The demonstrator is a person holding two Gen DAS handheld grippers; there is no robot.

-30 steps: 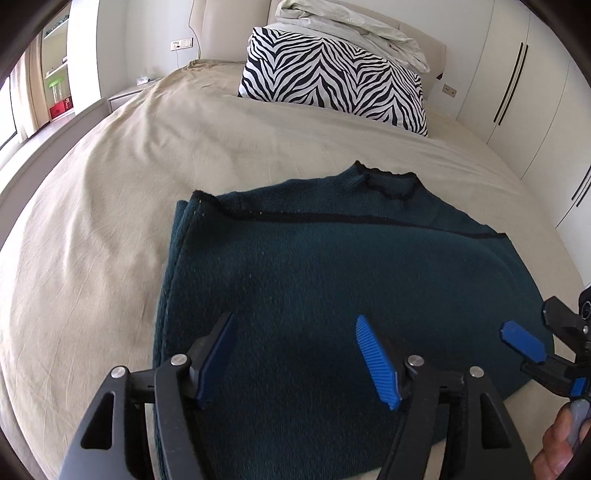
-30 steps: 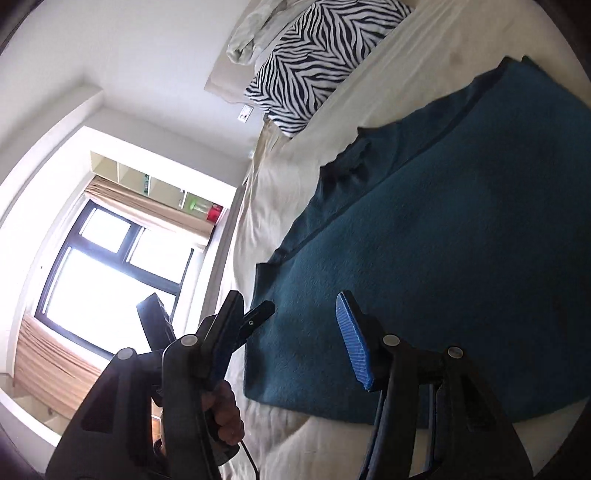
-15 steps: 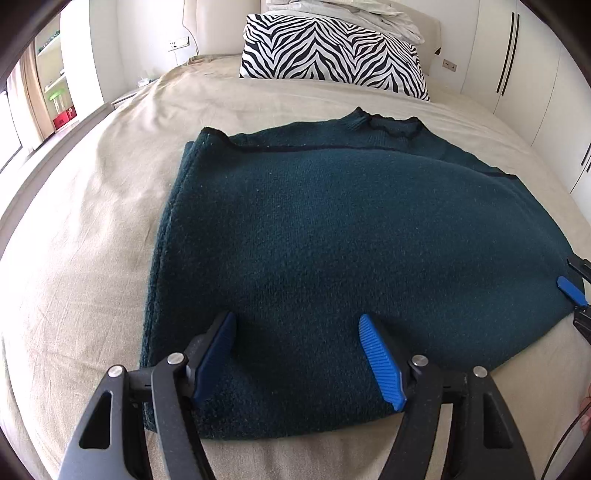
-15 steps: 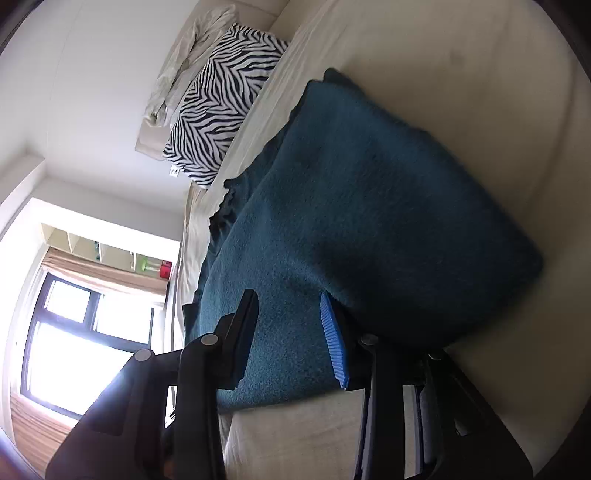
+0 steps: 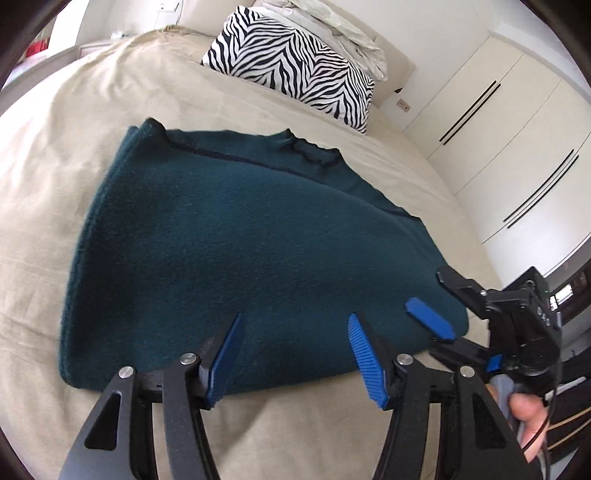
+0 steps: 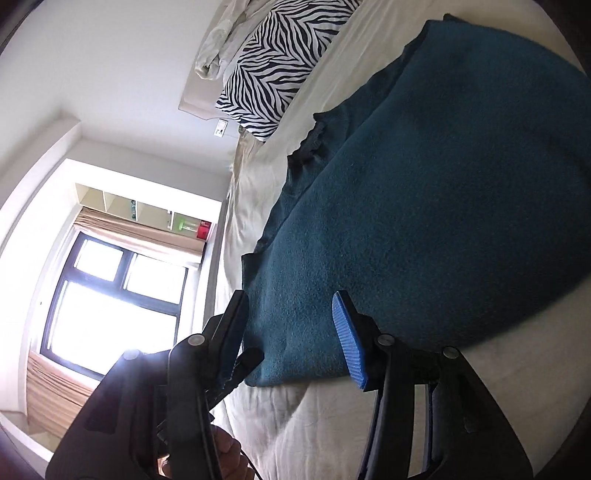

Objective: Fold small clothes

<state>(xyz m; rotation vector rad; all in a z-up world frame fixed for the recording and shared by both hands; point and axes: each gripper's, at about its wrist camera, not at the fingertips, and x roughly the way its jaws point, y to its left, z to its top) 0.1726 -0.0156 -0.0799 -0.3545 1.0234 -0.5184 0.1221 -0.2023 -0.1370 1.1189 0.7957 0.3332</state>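
we have the teal sweater [image 5: 258, 251] lying on the bed [image 5: 74, 122], sides already folded in. our left gripper [image 5: 295, 354] is closing, the right gripper [image 6: 291, 332] opening, both empty over its near hem. the bottom-to-collar fold looks left.

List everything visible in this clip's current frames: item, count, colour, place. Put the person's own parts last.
sweater: one, dark teal, lying partly folded on the bed, near hem towards the grippers
bed cover: one, beige, under the sweater
zebra pillow: one, black and white, at the head of the bed
crumpled linen: one pile, off-white, behind the pillow
wardrobe doors: white with dark handles, beside the bed
window: one, dark frame, tan curtain around it
left gripper: black with blue pads, jaws closing, over the sweater's near hem, not pressing on it
right gripper: black with blue pads, jaws opening, at the sweater's corner
hand: one, on the right gripper's handle
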